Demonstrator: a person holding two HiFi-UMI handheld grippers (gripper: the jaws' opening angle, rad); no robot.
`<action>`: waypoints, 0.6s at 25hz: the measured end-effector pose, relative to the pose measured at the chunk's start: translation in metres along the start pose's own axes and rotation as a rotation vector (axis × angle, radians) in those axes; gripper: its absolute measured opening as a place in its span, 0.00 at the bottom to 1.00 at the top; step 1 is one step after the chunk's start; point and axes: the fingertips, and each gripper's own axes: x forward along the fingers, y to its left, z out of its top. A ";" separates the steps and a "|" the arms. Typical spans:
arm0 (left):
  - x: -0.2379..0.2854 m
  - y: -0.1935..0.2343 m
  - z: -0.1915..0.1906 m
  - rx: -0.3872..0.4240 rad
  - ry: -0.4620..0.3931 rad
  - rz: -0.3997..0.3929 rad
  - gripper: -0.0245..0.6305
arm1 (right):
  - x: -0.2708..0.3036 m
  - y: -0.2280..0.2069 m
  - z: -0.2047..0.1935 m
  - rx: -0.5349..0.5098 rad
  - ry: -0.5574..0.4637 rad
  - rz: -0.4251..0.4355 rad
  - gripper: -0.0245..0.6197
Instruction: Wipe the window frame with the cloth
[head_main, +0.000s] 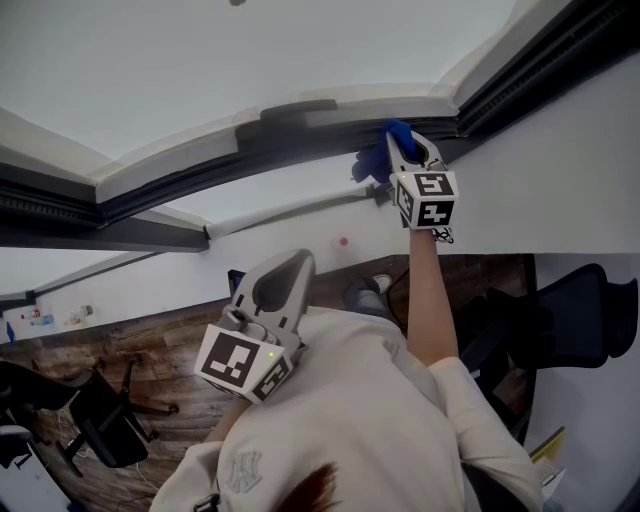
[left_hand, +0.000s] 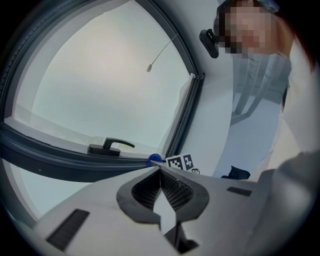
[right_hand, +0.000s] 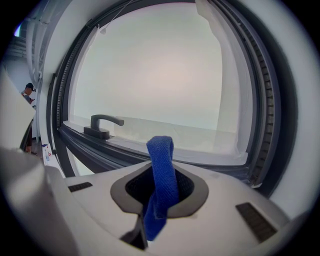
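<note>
Right gripper (right_hand: 161, 174) holds cloth (right_hand: 160, 149) lengthwise (tip toward frame (right_hand: 266, 100)).

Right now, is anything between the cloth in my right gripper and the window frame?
Nothing visible stands between them. The right gripper holds the blue cloth right up at the dark window frame. The window handle sits on the same rail, off to the left of the cloth and not in front of it.
</note>
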 end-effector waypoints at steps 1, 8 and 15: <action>0.000 0.000 0.000 0.000 0.000 0.001 0.05 | 0.000 -0.001 0.000 0.002 -0.001 -0.002 0.12; 0.003 0.001 0.001 -0.002 0.000 0.005 0.05 | -0.001 -0.008 -0.001 0.011 -0.003 -0.010 0.12; 0.004 0.000 0.001 -0.001 0.000 0.010 0.05 | -0.003 -0.023 -0.004 0.020 0.003 -0.034 0.12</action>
